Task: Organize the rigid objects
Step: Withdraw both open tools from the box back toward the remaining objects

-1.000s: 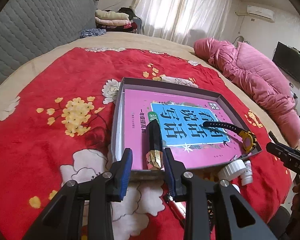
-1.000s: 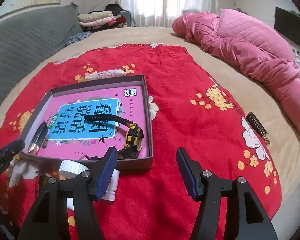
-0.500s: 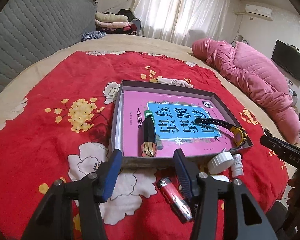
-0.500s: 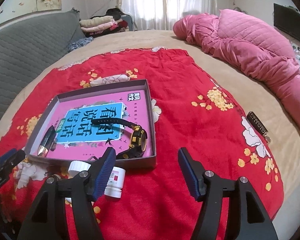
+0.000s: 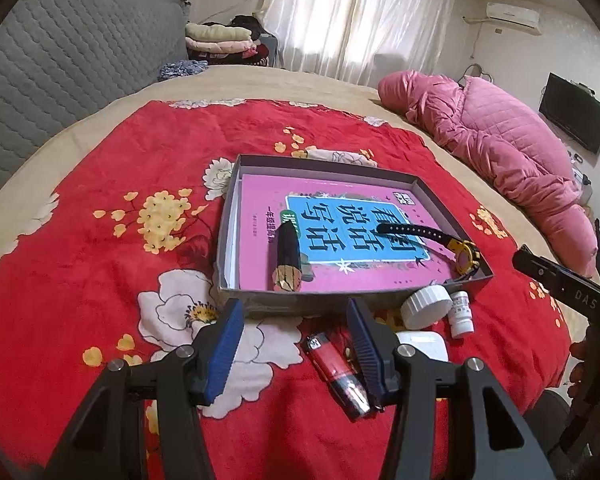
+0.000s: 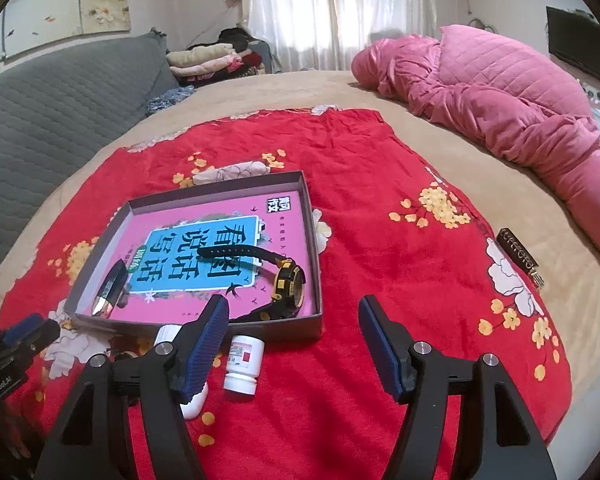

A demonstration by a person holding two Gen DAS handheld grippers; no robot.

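Note:
A grey shallow box (image 5: 328,166) (image 6: 314,240) on the red flowered blanket holds a pink book (image 5: 260,200), a black-and-gold tube (image 5: 286,256) (image 6: 110,290) and a yellow-black watch (image 5: 466,254) (image 6: 288,284). In front of the box lie a red lighter (image 5: 336,368), a white cap (image 5: 426,306), a small white pill bottle (image 5: 460,314) (image 6: 244,364) and a white case (image 5: 422,344). My left gripper (image 5: 293,308) hangs open just short of the box's near wall, holding nothing. My right gripper (image 6: 293,302) is opening, empty, above the box's near right corner, with the bottle just left of its gap.
A pink quilt (image 6: 480,92) is heaped at the far right of the bed. A small dark lettered object (image 6: 518,256) lies at the blanket's right edge. A grey padded headboard (image 5: 60,80) and folded clothes (image 5: 220,38) stand behind. Bare red blanket spreads left of the box.
My left gripper opened, left the black-and-gold tube lying in the box and drew back, so the red lighter came into view. My right gripper's jaws spread a little wider.

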